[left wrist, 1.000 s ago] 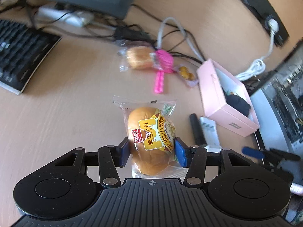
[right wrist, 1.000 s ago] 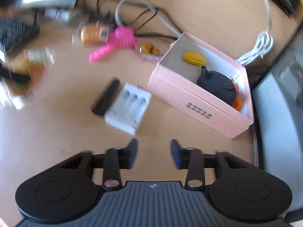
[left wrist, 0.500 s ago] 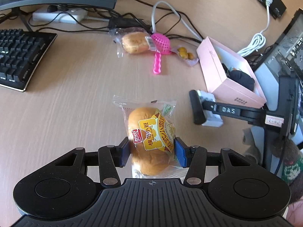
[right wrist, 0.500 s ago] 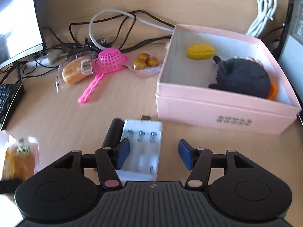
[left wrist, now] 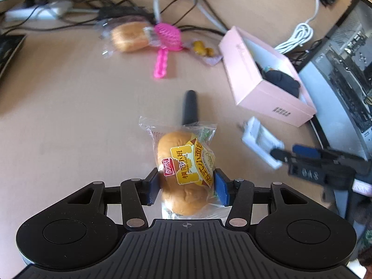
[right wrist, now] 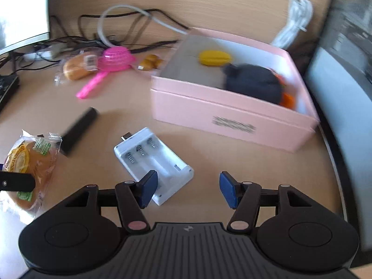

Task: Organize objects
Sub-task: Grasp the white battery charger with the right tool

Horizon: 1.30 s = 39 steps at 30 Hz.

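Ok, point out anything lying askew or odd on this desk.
The white battery charger lies askew on the desk, empty, its slots bare. A pink strainer rests against a wrapped bun among cables. Nothing spilled or broken.

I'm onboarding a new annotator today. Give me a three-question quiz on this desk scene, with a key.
1. True or false: the left gripper is clamped on a wrapped bun.
2. Which lies inside the pink box? A) pink strainer B) yellow toy C) battery charger
3. Fill in: the right gripper is open beside the white ____.

Key: 1 true; 2 B; 3 battery charger.
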### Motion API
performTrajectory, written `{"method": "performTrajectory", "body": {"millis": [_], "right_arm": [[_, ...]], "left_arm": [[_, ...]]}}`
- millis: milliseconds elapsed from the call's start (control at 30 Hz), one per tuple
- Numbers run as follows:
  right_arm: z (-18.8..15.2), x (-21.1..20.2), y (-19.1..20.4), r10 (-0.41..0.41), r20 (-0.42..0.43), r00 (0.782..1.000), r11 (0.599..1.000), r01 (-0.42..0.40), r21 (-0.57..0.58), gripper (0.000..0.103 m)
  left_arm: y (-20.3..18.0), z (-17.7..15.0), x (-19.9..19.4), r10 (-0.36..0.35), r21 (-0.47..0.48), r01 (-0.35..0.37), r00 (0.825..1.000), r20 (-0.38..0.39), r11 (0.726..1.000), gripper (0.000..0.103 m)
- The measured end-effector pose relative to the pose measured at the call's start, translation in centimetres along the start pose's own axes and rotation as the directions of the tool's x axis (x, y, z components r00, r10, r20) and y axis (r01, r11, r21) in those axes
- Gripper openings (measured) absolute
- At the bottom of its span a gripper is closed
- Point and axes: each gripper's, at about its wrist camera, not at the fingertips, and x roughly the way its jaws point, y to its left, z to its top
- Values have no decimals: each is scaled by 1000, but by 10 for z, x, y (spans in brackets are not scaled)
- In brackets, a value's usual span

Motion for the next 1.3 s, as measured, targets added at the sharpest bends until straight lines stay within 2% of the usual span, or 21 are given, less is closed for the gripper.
{"method": "performTrajectory", "body": {"millis": [100, 167, 267, 400, 500, 600, 733, 767, 800, 833, 900, 1100, 1167, 1300], "right_arm": [[-8, -7, -14, 21, -4, 1000, 1000, -21, 12, 59], [-15, -15, -19, 39, 13, 999, 999, -39, -2, 63], [-24, -31, -22, 36, 18, 999, 999, -36, -6, 69], [-28, -46, -19, 49, 65, 997, 997, -45, -60, 84], [-22, -38, -15, 88, 67, 994, 995, -84, -56, 84], [-14, -25, -1, 113, 86, 990, 985, -100, -141, 84], [1, 8, 6, 151, 29, 988, 975, -144, -171, 84], [3, 11, 4, 165, 31, 986, 975, -158, -156, 84], [6, 13, 3, 180, 16, 984, 974, -176, -143, 78], [8, 13, 3, 192, 8, 981, 973, -189, -134, 62], [7, 8, 3, 212, -8, 977, 970, -211, -123, 51], [-6, -23, 0, 202, -3, 979, 973, -201, -113, 50], [-6, -42, -7, 202, 30, 979, 976, -198, -92, 50], [-4, -85, -30, 169, 131, 977, 985, -163, -54, 50]], "left_arm": [[-7, 10, 14, -13, 23, 13, 1000, 27, 1000, 54], [-11, 16, 19, 5, 18, -5, 999, 39, 1000, 53], [-17, 22, 18, -33, 22, 31, 998, 53, 999, 53], [-19, 24, 12, 6, 21, -7, 998, 64, 1000, 53], [-24, 20, 2, 29, 64, -33, 998, 53, 997, 53], [-24, 13, -7, 40, 89, -43, 999, 31, 995, 53], [-19, 3, -14, 35, 81, -34, 999, -4, 996, 53], [-19, 1, -17, 35, 83, -34, 999, -7, 996, 53], [-18, -2, -19, 32, 87, -31, 999, -9, 996, 53], [-18, -4, -21, 27, 89, -26, 1000, -12, 996, 53], [-19, -8, -23, 18, 105, -15, 1000, -25, 994, 53], [-36, -14, -24, 3, 181, 9, 998, -65, 983, 53], [-46, -6, -29, -19, 190, 27, 999, -40, 981, 53], [-78, 39, -45, -96, 226, 75, 992, 85, 971, 53]]}}
